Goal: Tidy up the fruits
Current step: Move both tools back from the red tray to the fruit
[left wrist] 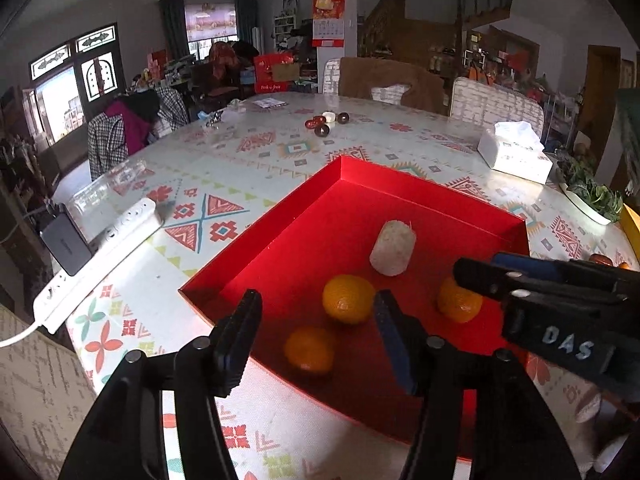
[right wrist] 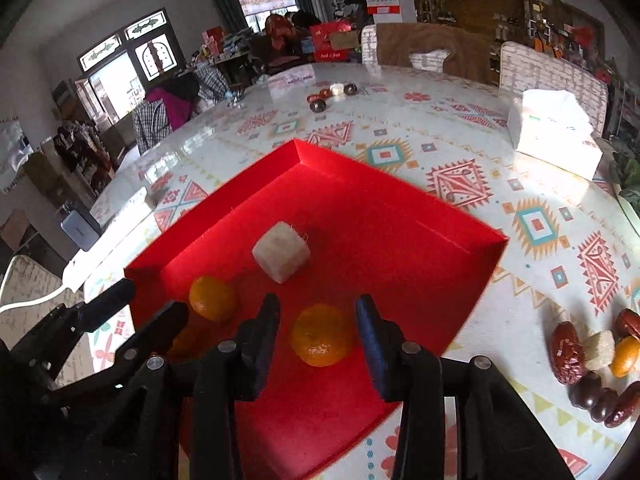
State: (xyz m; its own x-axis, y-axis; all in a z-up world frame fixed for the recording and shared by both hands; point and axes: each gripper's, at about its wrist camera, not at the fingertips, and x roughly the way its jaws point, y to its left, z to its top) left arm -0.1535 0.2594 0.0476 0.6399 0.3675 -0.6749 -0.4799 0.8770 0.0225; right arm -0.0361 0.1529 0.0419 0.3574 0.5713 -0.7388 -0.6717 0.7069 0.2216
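Shallow red cardboard tray [left wrist: 460, 208]: three round oranges [right wrist: 320, 336] inside. My left tongs [left wrist: 316, 336] tilt down over its near edge, parted, empty; my right tongs [right wrist: 318, 334] parted, straddling one orange untouched.

In your red tray [right wrist: 460, 222] three oranges [right wrist: 320, 336] sit near the front edge, and a white foam-netted fruit [right wrist: 281, 252] lies toppled behind them.
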